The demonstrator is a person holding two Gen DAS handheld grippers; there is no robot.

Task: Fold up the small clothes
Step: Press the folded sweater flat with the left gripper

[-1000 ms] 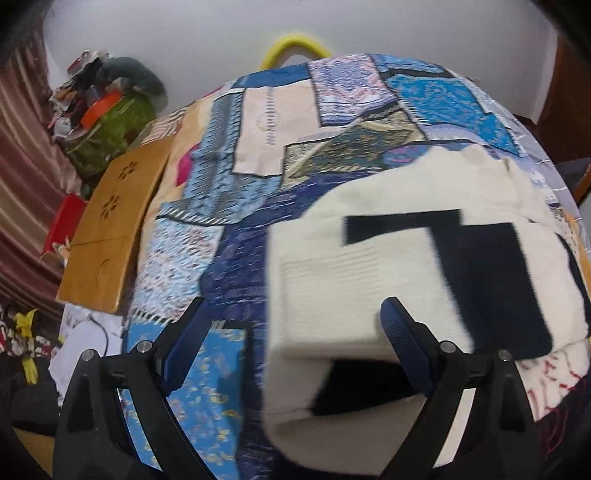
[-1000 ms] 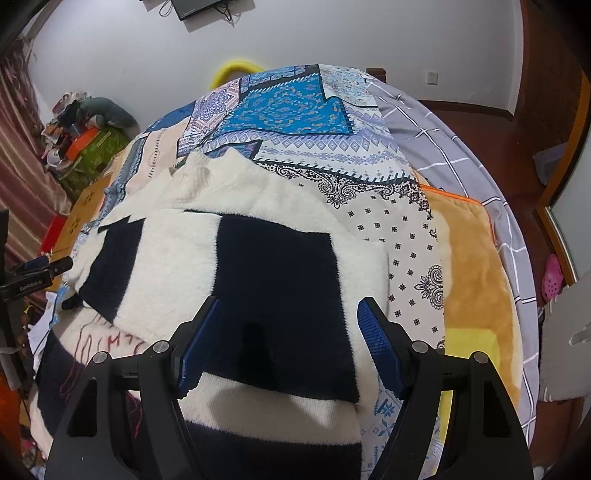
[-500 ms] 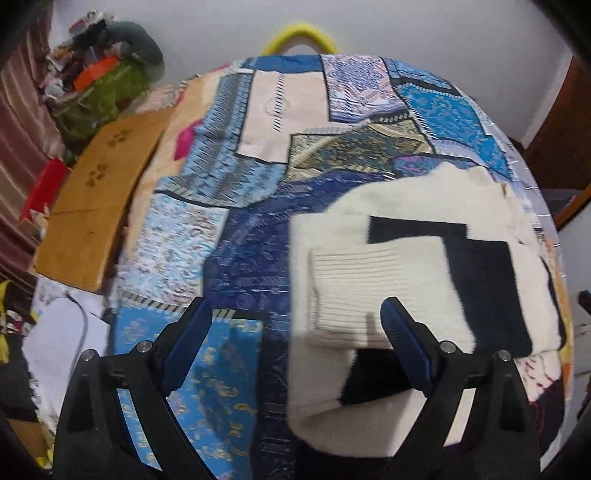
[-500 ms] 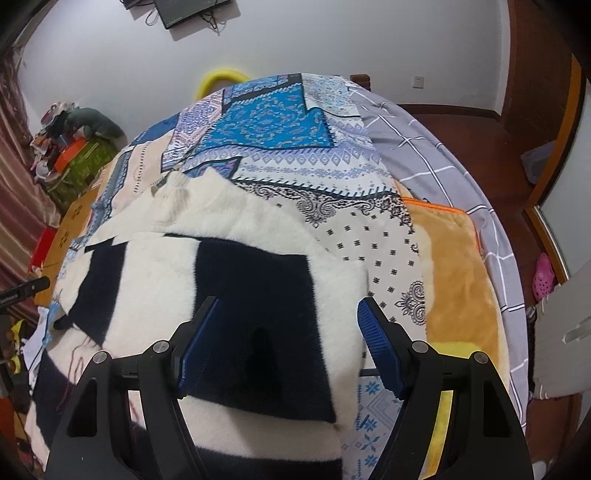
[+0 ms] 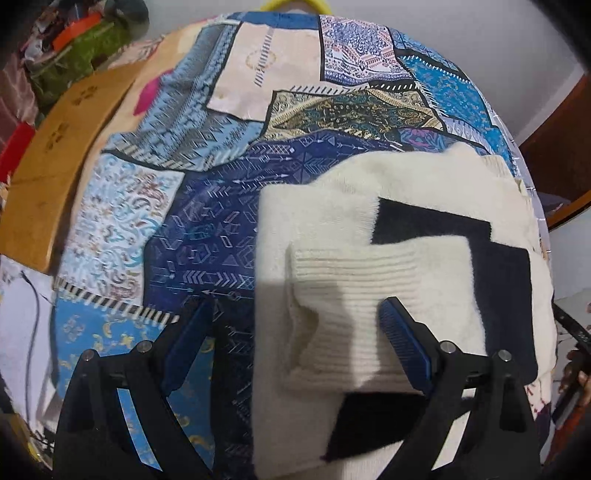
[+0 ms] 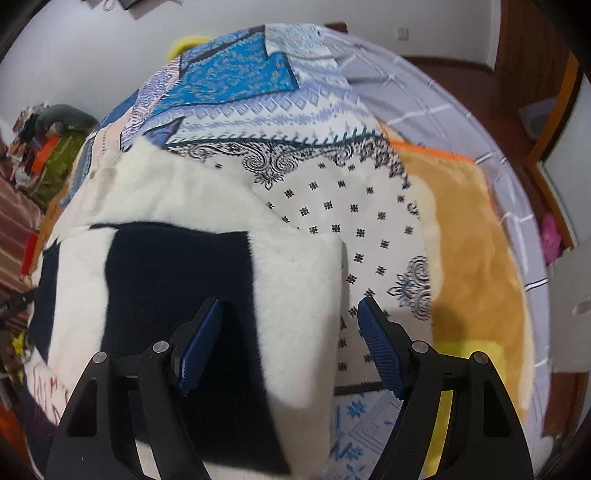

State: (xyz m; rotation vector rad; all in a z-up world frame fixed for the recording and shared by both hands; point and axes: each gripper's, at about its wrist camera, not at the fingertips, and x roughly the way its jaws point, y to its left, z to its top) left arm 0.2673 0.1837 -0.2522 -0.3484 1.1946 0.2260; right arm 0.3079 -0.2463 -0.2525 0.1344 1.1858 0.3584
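A cream and navy block-pattern sweater (image 5: 424, 206) lies flat on a patchwork bedspread (image 5: 207, 206). Its sleeve is folded across the body, the ribbed cuff (image 5: 354, 295) pointing left. My left gripper (image 5: 297, 314) hangs open above the sweater's left edge, straddling the cuff's opening, with nothing pinched. In the right wrist view the same sweater (image 6: 177, 258) fills the left half. My right gripper (image 6: 290, 317) stands open over the sweater's right edge, its left finger over the navy block, its right finger (image 6: 380, 350) over the printed bedspread (image 6: 351, 206).
A wooden board (image 5: 48, 173) leans along the bed's left side, with piled clutter (image 5: 81, 40) behind it. An orange plush blanket (image 6: 469, 236) and a grey checked sheet (image 6: 424, 92) lie to the right. A yellow hoop (image 5: 295, 4) shows at the bed's far end.
Both grippers have come down closer to the sweater and tilted further downward. The left one shifted so the cuff sits between its fingers. Both jaws stayed equally wide.
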